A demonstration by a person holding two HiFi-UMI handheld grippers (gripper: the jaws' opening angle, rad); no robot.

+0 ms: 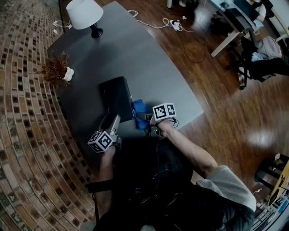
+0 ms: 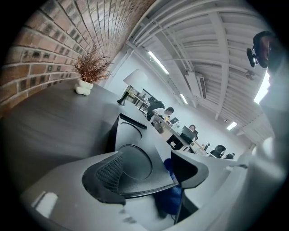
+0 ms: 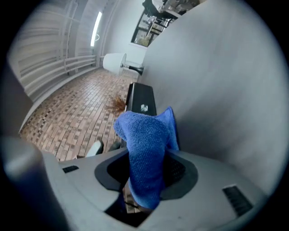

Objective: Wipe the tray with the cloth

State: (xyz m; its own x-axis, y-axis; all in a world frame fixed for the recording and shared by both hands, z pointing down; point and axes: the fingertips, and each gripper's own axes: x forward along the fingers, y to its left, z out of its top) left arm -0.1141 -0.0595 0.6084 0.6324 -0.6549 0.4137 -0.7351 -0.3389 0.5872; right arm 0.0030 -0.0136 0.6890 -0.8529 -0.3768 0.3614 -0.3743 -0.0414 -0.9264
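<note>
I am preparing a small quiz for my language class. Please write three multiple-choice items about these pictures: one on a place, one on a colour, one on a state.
1. Where does the lamp stand?
A) at the far end of the table
B) on the floor
C) on a shelf

2. What colour is the cloth?
A) red
B) blue
C) white

3. What does the right gripper hold?
A) nothing
B) a sponge
C) the cloth

Answers:
1 A: the head view shows it on the table, beyond the tray.
2 B: it is blue in every view.
3 C: its jaws are closed on the cloth.
</note>
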